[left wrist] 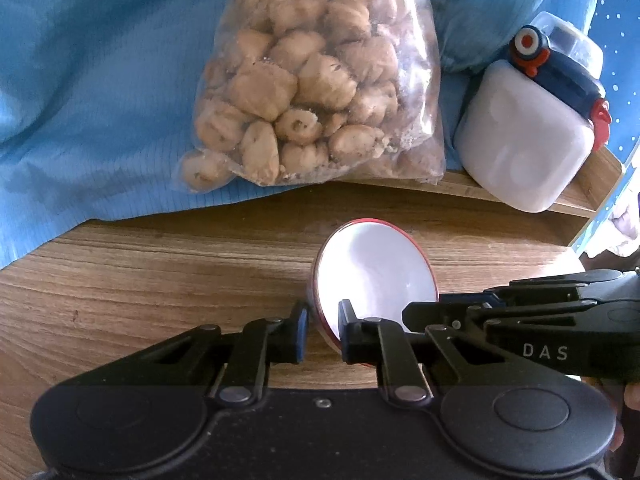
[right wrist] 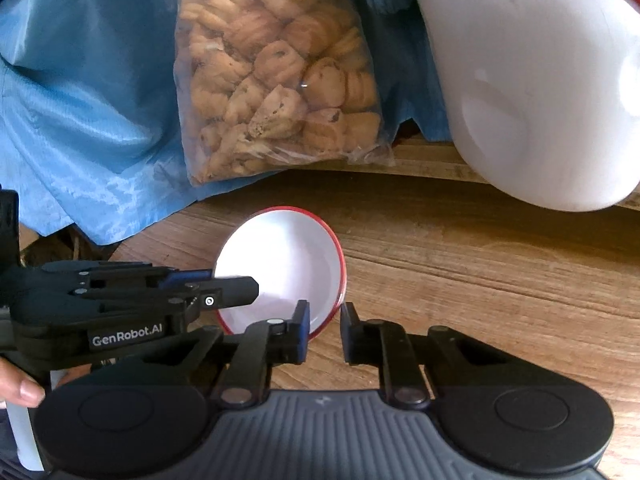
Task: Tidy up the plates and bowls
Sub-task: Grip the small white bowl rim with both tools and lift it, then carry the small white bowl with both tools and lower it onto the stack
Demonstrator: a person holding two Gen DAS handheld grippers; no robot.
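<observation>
A small bowl (left wrist: 376, 272) (right wrist: 280, 260), white inside with a red rim, hangs tilted just above the wooden table (left wrist: 160, 272) (right wrist: 480, 280). My left gripper (left wrist: 323, 332) is shut on the bowl's left rim, one finger inside and one outside. In the right wrist view it enters from the left (right wrist: 232, 282), with a fingertip over the bowl's inside. My right gripper (right wrist: 325, 330) is shut on the opposite rim. In the left wrist view it reaches in from the right (left wrist: 424, 308).
Behind the bowl, a clear bag of biscuits (left wrist: 312, 80) (right wrist: 276, 72) lies on a blue cloth (left wrist: 100, 100) (right wrist: 80, 100). A white plastic container (left wrist: 520, 136) (right wrist: 532, 92) with a blue and red lid lies at the back right. A thumb (right wrist: 24, 392) shows at the left.
</observation>
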